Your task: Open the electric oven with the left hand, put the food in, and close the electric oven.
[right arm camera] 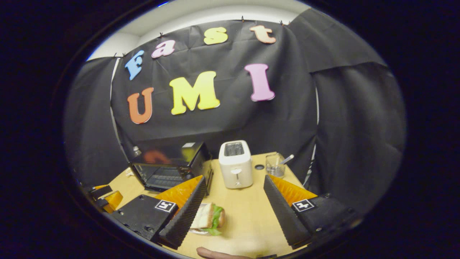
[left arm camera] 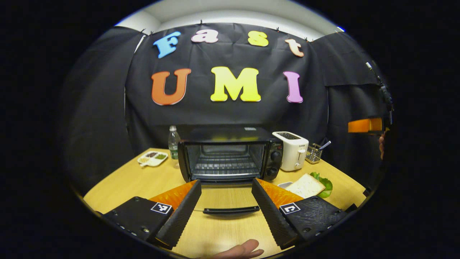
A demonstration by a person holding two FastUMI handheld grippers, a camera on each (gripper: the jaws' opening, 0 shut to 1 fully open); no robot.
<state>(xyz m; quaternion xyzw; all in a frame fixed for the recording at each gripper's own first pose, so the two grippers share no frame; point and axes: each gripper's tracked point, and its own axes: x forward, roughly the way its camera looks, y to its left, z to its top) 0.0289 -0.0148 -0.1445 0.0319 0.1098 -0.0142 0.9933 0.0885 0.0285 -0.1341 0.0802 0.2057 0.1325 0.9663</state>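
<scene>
The oven (left arm camera: pixel 230 158) sits mid-table with its door (left arm camera: pixel 230 201) already swung flat toward us, handle (left arm camera: pixel 231 210) nearest. Our left gripper (left arm camera: pixel 225 212) hangs just above that handle, jaws spread wide and holding nothing. The sandwich (right arm camera: pixel 208 217) lies on a small plate (right arm camera: pixel 199 231) on the table (right arm camera: pixel 248 212), right of the oven and in front of the toaster (right arm camera: pixel 235 163). Our right gripper (right arm camera: pixel 230 216) hovers over it, jaws wide apart too, the food close beside its left finger (right arm camera: pixel 183 216) rather than centred between the two.

We judge the pick-up the weak point. Closing from this offset would shove the sandwich sideways or clip one edge only, and the layers with the lettuce could slide apart. A hard squeeze would crush the bread; a soft one may drop it on the way.

The open door juts well out in front of the cavity, so a low approach from the right could catch its edge or the glass. The toaster stands near that path as well. Our left gripper, low over the handle, may also get in the way of the right one's reach.
</scene>
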